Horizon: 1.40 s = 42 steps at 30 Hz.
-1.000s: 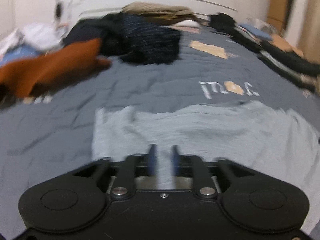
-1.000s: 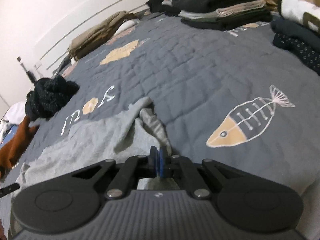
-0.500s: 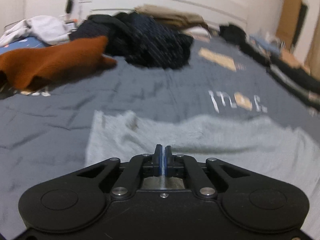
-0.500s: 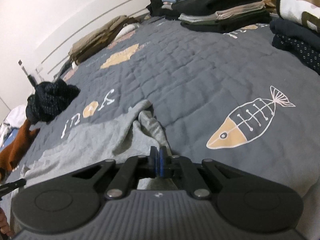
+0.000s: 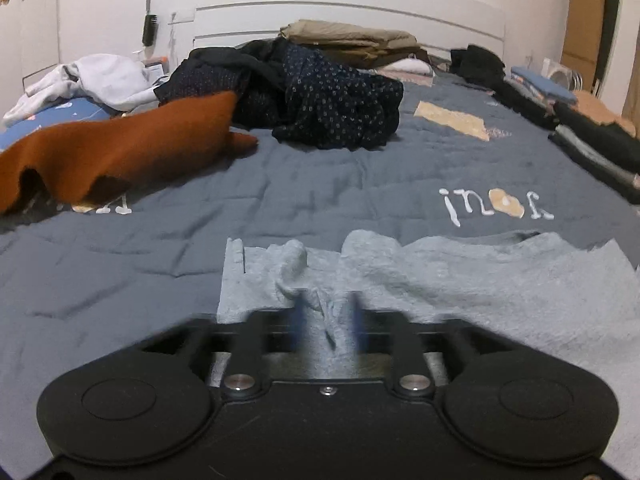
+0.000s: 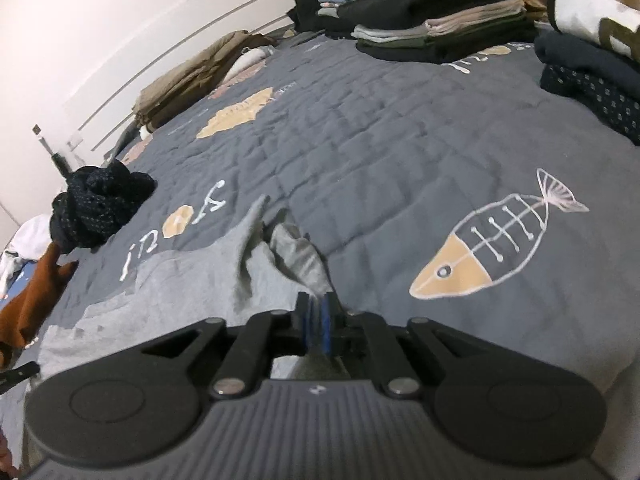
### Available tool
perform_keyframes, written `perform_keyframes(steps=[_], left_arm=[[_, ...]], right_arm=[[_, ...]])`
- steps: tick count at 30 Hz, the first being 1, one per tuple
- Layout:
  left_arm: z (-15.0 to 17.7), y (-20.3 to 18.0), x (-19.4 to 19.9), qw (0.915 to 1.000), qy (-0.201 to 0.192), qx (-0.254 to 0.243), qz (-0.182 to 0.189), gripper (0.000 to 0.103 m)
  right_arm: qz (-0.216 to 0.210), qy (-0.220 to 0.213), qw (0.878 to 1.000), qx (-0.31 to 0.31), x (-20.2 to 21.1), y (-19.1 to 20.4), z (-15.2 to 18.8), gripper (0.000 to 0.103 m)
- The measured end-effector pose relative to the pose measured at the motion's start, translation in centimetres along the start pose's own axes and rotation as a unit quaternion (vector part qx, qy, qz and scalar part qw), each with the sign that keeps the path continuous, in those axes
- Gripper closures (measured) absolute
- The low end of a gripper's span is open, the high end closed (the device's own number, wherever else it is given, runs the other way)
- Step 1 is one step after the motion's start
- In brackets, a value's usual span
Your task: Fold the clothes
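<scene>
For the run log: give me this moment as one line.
left hand-held gripper: open over grey garment | right hand-held gripper: shut on grey garment | garment: rumpled on bed quilt, not yet folded

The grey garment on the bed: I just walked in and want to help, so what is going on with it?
A person holding a gripper in each hand is folding the grey garment, which lies rumpled on the dark quilt. The left gripper is open, its fingers blurred, with a ridge of the cloth between them. The right gripper is nearly closed on the garment's other end. Folded stacks sit at one side of the bed; an unfolded heap waits near the headboard.
</scene>
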<state>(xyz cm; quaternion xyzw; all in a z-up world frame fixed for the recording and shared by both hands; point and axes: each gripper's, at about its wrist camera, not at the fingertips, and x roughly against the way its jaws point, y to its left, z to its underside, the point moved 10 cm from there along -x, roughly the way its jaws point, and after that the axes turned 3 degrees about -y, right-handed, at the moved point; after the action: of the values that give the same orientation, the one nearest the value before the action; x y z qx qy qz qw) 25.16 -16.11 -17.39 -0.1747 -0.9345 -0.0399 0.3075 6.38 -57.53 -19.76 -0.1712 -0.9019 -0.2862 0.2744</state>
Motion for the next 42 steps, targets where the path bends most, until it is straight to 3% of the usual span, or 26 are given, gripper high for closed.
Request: perform_keyframes(steps=[5, 9, 10, 11, 12, 15, 21, 24, 28, 30, 32, 35, 39, 42], left_arm=[[-0.1, -0.6, -1.3, 0.9999, 0.011, -0.009, 0.001, 0.051], [1.1, -1.7, -2.8, 0.9987, 0.043, -0.025, 0.005, 0.052], [1.4, -1.8, -3.2, 0.9983, 0.052, -0.027, 0.005, 0.054], [1.5, -1.8, -3.3, 0.9982, 0.054, -0.026, 0.008, 0.07], [1.7, -1.9, -3.5, 0.9981, 0.055, -0.025, 0.011, 0.089], [1.5, -1.4, -3.2, 0.9987, 0.047, -0.01, 0.018, 0.097], [0.3, -0.5, -1.9, 0.9995, 0.014, 0.021, 0.021, 0.099], [-0.1, -0.5, -1.7, 0.9992, 0.008, 0.031, 0.024, 0.098], [0.3, -1.3, -1.4, 0.9994, 0.026, 0.008, 0.023, 0.09], [0.6, -1.7, 0.3, 0.9991, 0.018, 0.007, 0.037, 0.068], [0.9, -2.1, 1.9, 0.9986, 0.011, 0.005, 0.051, 0.056], [1.4, -2.7, 4.5, 0.9975, 0.0, 0.005, 0.071, 0.056], [2.5, -3.5, 8.5, 0.9943, -0.018, 0.048, 0.094, 0.056], [3.7, -3.9, 11.1, 0.9883, -0.03, 0.092, 0.118, 0.054]], right_arm=[[-0.015, -0.013, 0.998, 0.062, -1.3, 2.0, -1.4, 0.09], [-0.025, 0.023, 0.992, 0.124, -3.7, 4.2, -0.5, 0.086], [-0.02, 0.03, 0.989, 0.141, -4.3, 4.5, -0.1, 0.086], [-0.016, 0.033, 0.989, 0.146, -4.9, 4.5, 0.0, 0.086], [-0.012, 0.034, 0.989, 0.142, -5.3, 4.2, 0.1, 0.091], [-0.007, 0.026, 0.993, 0.115, -5.7, 3.1, -0.3, 0.102], [-0.003, -0.054, 0.999, 0.005, -2.6, -0.5, -4.2, 0.103], [0.017, -0.089, 0.995, -0.028, -1.4, -2.9, -5.8, 0.103], [-0.019, -0.041, 0.998, -0.039, -2.4, -3.2, -5.4, 0.1], [-0.04, -0.026, 0.999, -0.01, -2.7, -1.7, -5.4, 0.097], [-0.059, -0.014, 0.998, 0.028, -3.0, 0.1, -5.5, 0.094], [-0.068, -0.006, 0.993, 0.093, -3.8, 3.2, -5.7, 0.085], [-0.074, 0.018, 0.987, 0.142, -5.5, 5.5, -5.5, 0.071], [-0.058, 0.044, 0.985, 0.157, -7.7, 5.7, -5.0, 0.07]])
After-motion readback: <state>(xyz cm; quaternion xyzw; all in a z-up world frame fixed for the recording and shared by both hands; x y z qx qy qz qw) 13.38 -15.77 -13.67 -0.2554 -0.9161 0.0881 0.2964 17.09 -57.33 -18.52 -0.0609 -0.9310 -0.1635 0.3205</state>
